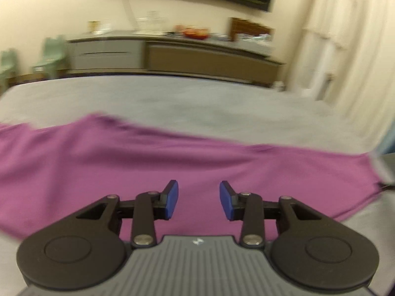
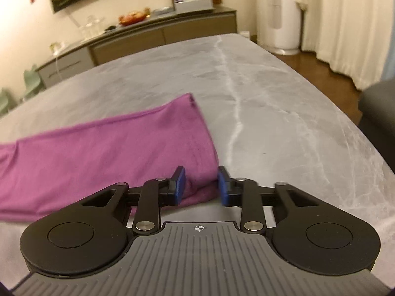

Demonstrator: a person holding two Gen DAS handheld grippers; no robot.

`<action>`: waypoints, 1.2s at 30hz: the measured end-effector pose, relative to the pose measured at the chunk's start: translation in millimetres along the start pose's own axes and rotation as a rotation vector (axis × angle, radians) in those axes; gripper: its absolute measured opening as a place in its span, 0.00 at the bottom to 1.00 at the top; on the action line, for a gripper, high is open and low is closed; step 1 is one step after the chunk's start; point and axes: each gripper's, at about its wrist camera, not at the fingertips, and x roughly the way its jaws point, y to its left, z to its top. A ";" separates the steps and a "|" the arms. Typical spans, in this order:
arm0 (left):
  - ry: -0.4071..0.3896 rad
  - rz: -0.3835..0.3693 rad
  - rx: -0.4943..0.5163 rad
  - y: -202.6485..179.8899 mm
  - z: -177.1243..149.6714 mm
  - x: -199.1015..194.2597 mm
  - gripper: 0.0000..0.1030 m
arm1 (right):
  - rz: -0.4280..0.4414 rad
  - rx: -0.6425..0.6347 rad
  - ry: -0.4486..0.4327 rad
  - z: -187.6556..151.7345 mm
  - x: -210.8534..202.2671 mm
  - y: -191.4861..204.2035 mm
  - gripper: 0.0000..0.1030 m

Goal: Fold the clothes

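Right wrist view: right gripper (image 2: 200, 183), fingers apart, straddles the purple cloth's (image 2: 98, 153) end corner; cloth runs leftward along the table (image 2: 284, 93). Left gripper (image 1: 198, 198) hangs wide above its middle.

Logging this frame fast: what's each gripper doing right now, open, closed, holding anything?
Left gripper: open, holding nothing, over the purple garment.
Right gripper: open, jaws astride the garment's near corner on the grey table, not clamped.

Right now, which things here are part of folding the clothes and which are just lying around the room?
Part of the job:
- purple garment, lying on the grey table
- left tongs, open above the cloth
- right tongs, open at the garment's near corner

Just lying about:
- sideboard
- red fruit bowl
- green chairs
- curtains
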 end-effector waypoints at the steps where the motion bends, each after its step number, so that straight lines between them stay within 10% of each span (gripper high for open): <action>1: 0.006 -0.054 0.006 -22.2 7.7 5.7 0.38 | -0.006 -0.028 -0.010 -1.0 -1.5 4.9 0.10; 9: 0.095 -0.341 0.208 -227.1 64.3 64.9 0.60 | -0.137 -0.378 -0.192 -20.1 -35.6 60.5 0.08; 17: 0.235 -0.246 0.395 -326.4 37.2 153.7 0.60 | -0.098 -0.566 -0.297 -32.9 -48.8 86.3 0.08; 19: 0.249 -0.223 0.427 -321.9 31.4 164.4 0.57 | -0.068 -0.606 -0.313 -38.2 -50.1 91.5 0.08; 22: 0.231 -0.177 0.396 -297.4 35.1 163.7 0.09 | -0.025 -0.637 -0.335 -42.0 -53.9 97.1 0.09; 28: 0.195 -0.146 0.197 -212.0 51.8 148.9 0.12 | 0.142 -0.525 -0.372 -33.6 -81.0 92.5 0.57; 36: 0.247 -0.135 0.061 -131.4 29.8 162.3 0.24 | 0.355 -0.272 -0.203 -11.8 -62.2 86.8 0.32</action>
